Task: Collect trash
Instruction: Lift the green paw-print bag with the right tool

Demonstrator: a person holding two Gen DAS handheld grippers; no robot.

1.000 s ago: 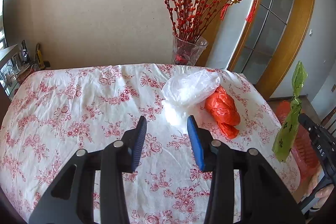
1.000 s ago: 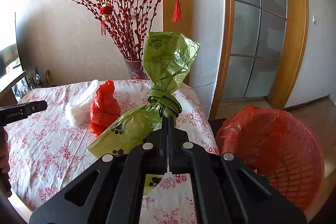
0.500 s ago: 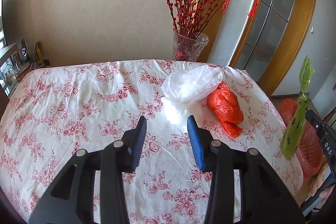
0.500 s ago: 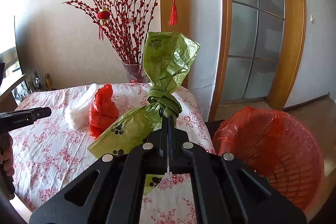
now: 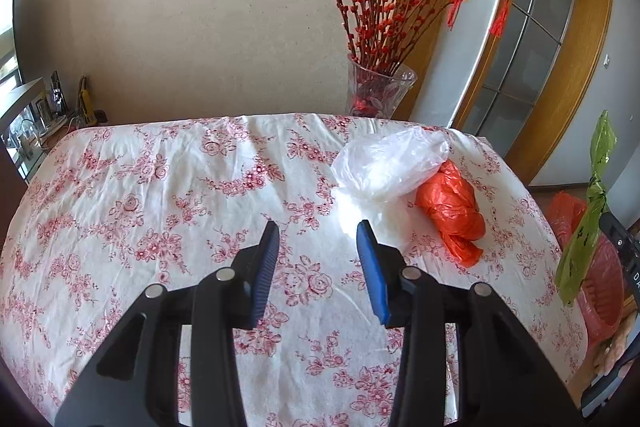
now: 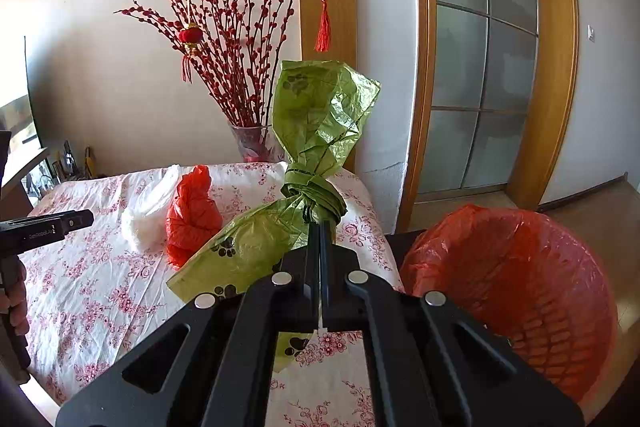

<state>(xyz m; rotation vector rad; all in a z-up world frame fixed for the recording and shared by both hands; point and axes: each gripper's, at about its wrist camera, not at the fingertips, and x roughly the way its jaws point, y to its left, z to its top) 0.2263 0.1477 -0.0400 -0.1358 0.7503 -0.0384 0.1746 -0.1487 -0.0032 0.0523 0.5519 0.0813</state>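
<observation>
Over by the basket (image 6: 532,287), right tongs (image 6: 320,227) clamp the green bag (image 6: 316,131); left tongs (image 5: 316,239) half-open, empty; white bag (image 5: 392,163) and orange bag (image 5: 452,203) remain on the worktop (image 5: 160,187).

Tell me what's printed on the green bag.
Black paw prints on the green bag, clearest in the right wrist view.

A: What lies beyond the left gripper (image 5: 317,241)?

B: Its blue pads (image 5: 370,269) stand apart over the floral tablecloth (image 5: 160,195). Just past the right-hand pad sits a white bag (image 5: 390,163), an orange bag (image 5: 452,207) touching it farther right.
</observation>
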